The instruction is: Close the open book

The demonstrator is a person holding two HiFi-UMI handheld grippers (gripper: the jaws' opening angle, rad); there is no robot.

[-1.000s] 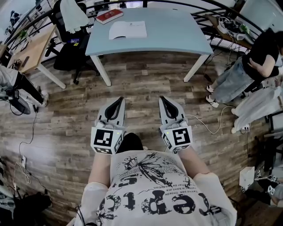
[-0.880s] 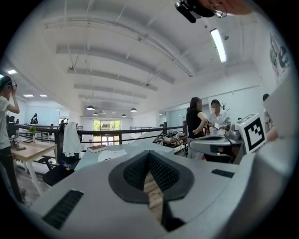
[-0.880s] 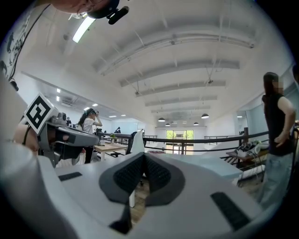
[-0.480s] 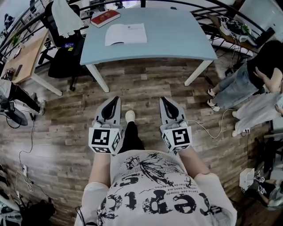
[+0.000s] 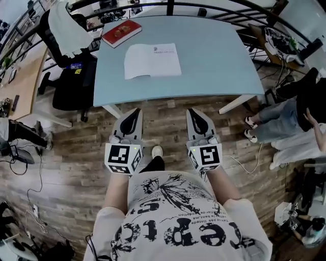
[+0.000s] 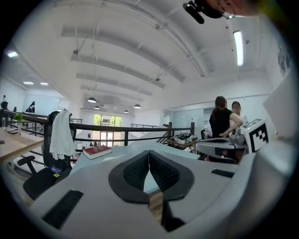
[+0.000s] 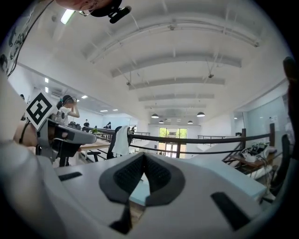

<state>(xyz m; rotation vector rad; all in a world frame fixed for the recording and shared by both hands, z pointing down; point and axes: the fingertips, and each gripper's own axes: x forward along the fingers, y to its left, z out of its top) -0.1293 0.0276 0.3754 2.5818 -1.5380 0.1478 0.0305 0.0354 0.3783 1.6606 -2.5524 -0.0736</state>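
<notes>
An open book [image 5: 152,60] with white pages lies flat on the pale blue table [image 5: 214,61], left of its middle. My left gripper [image 5: 133,113] and right gripper [image 5: 193,113] are held side by side just short of the table's near edge, both pointing at it. Each is shut with nothing between its jaws. In the left gripper view my left gripper [image 6: 149,152] shows its pads meeting at the tips, with the table top [image 6: 105,161] beyond. In the right gripper view my right gripper [image 7: 143,155] looks the same.
A closed red book [image 5: 121,32] lies at the table's far left corner [image 6: 96,150]. A black office chair [image 5: 69,84] draped with white cloth stands left of the table. A black railing [image 5: 214,7] runs behind it. People stand at the right [image 5: 300,117]. Wooden floor lies underfoot.
I have walked toward the table: it has come much closer in the head view, and both grippers now reach its near edge. Both stay shut.
</notes>
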